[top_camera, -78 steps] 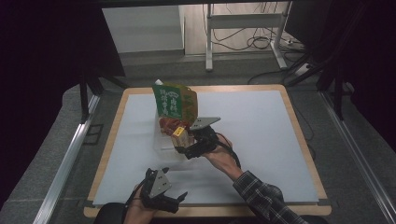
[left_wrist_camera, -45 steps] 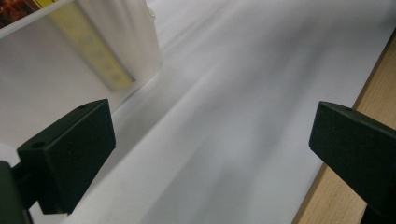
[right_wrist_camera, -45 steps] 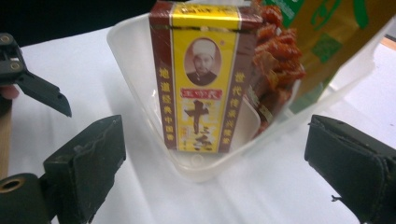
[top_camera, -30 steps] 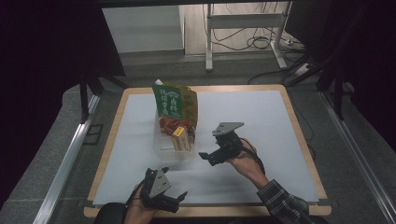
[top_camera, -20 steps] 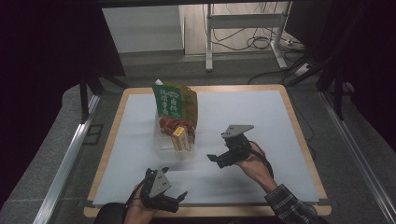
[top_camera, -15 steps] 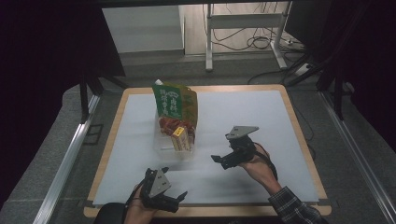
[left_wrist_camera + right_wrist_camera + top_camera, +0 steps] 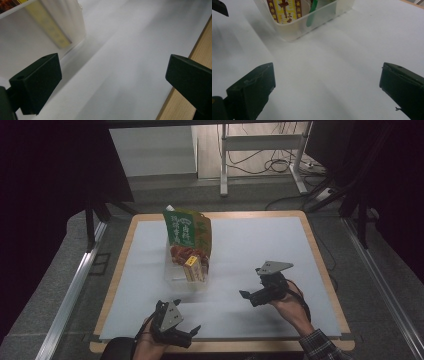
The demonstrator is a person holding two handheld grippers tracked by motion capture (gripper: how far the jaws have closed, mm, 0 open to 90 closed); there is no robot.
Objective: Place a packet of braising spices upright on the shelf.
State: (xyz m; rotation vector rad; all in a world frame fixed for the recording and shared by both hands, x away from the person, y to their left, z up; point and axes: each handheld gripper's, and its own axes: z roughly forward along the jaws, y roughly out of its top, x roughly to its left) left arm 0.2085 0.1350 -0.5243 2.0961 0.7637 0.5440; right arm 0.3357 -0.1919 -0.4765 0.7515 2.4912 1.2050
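Clear plastic rectangular bin stands a little left of the middle of the tabletop, a smooth pale grey-white sheet framed by a light wooden border. Its thin walls are translucent and glossy, with rounded corners. Inside it, upright, are a small yellow cardboard box with dark lettering, a crinkly red snack packet and, at the far end, a tall green printed bag that rises well above the rim. The right gripper, matte black with a grey three-cornered plate on top, is held to the right of the bin and well apart from it, its blocky jaws spread wide and empty. The left gripper sits at the near edge of the tabletop, near the bin's near end, jaws likewise wide apart with nothing between them.
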